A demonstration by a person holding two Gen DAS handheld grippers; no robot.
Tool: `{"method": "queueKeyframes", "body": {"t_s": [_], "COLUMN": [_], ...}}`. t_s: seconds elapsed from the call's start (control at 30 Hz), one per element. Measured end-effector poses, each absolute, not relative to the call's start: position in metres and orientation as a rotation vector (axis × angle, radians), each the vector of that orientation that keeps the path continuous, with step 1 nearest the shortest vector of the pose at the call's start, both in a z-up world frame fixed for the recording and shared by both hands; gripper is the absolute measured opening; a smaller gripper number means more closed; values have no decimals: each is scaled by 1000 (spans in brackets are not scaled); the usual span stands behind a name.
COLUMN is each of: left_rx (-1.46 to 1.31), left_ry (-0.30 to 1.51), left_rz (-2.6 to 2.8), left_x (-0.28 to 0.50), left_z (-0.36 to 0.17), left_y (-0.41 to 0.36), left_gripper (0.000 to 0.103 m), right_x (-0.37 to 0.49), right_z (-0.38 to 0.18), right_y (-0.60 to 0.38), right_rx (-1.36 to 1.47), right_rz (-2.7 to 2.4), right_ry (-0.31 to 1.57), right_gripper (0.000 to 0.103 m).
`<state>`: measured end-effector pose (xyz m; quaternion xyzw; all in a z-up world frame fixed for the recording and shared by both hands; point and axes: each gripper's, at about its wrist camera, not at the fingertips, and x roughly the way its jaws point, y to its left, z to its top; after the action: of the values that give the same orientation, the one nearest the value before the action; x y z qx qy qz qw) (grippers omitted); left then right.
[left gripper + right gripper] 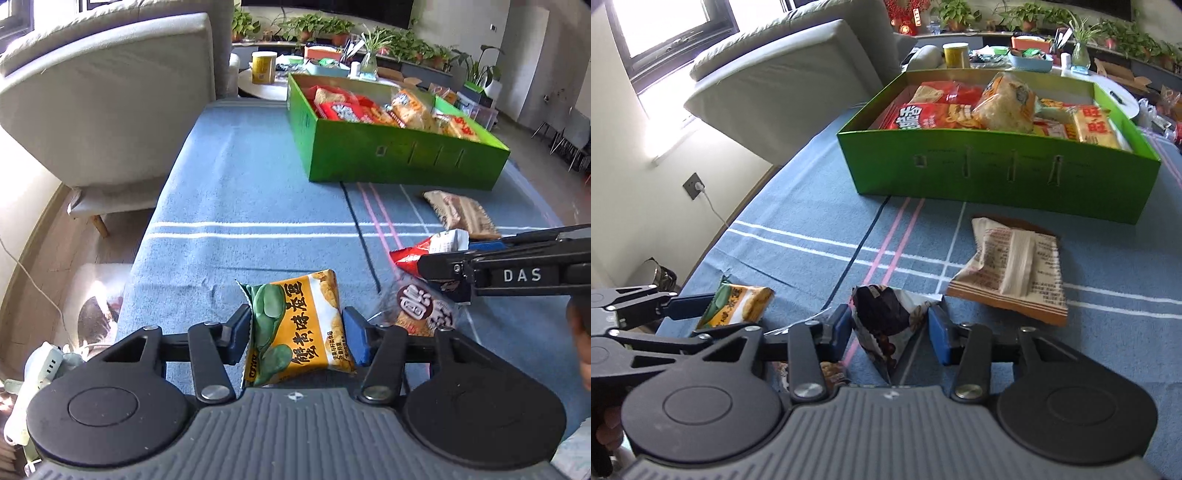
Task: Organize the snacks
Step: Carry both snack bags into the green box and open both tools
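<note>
Left gripper [295, 338] clamps the yellow-green snack packet [295, 325] near the worktop's [240, 177] front edge; green box [399, 158] sits toward the far edge. Right gripper [888, 328] stands wide around the dark packet [886, 325], pads apparently just touching. Risk: slick foil sides slipping out on lifting; grippers close enough to collide.

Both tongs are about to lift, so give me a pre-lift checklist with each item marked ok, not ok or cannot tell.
1. Left tongs closed on the orange-and-green snack packet: ok, both pads touch its sides.
2. Right tongs closed on the dark snack packet: cannot tell, the packet sits between the pads but firm contact is unclear.
3. Green box open to receive: ok, no lid.
4. Space in the box: cannot tell, many packets already inside.
5. Path to the box: ok, though the beige packet lies in front of it on the blue cloth.
</note>
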<state>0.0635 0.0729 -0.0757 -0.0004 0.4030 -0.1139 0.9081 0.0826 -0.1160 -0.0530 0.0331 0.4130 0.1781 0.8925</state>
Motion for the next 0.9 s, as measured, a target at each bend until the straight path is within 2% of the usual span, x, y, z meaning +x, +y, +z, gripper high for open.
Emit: {"method": "queueKeyframes", "body": {"t_s": [0.43,0.7,0.9], "left_rx": [29,24,40], "left_ry": [692,610,599], "left_rz": [-262,-322,-305], "left_x": [84,131,177], "left_z": [-33,3,12], "left_y": [50,17,-8], "left_gripper": [50,50,50], "right_x": [79,107,143], "right_z": [-9,26,34], "right_y": [-141,-168,-193], "right_rx": [95,101,144], "right_rz": [377,300,232], "right_ry": [705,597,560], "right_gripper": [76,76,76]}}
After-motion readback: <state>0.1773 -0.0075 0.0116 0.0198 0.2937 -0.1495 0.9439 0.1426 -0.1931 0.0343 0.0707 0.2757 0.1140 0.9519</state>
